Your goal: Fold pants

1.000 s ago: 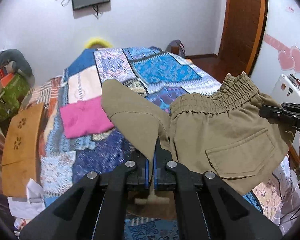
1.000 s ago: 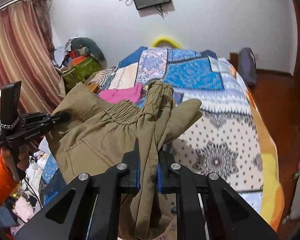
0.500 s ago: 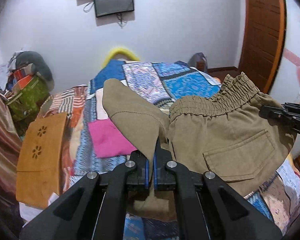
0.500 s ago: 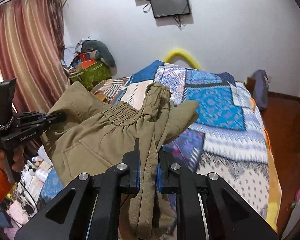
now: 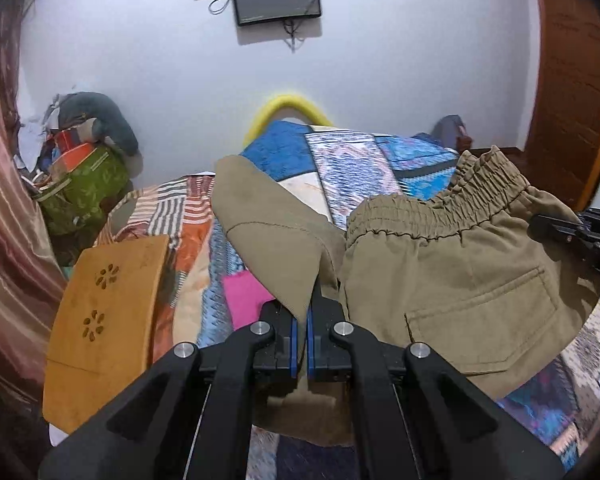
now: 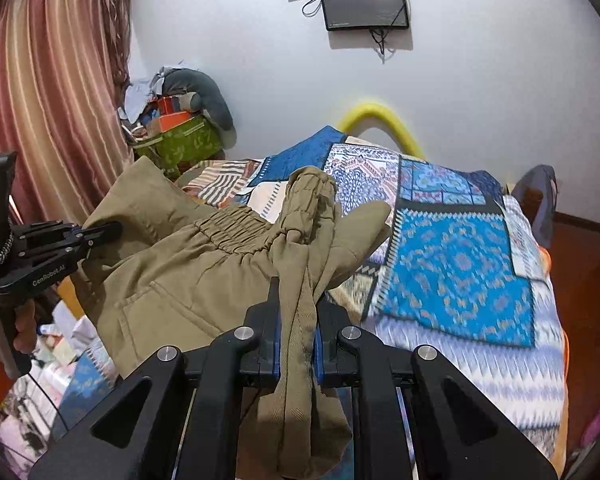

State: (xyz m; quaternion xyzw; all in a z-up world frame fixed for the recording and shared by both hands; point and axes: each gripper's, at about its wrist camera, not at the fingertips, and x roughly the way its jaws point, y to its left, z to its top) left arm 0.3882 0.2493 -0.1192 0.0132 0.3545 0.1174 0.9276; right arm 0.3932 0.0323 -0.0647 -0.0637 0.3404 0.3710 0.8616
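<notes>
The khaki pants [image 5: 452, 280] hang in the air above the bed [image 6: 460, 272], waistband stretched between the two tools (back pocket facing the left camera). The left hand-held gripper [image 5: 300, 332] is clamped on a thin flap of the fabric, and the right hand-held gripper [image 6: 296, 332] is squeezed tight on a thick bunch of it. A pink cloth [image 5: 244, 300] lies on the quilt below

White wall [image 5: 400, 80], patchwork-quilted bed [image 6: 460, 264], striped curtain [image 6: 48, 80], wooden door [image 5: 568, 80]
</notes>
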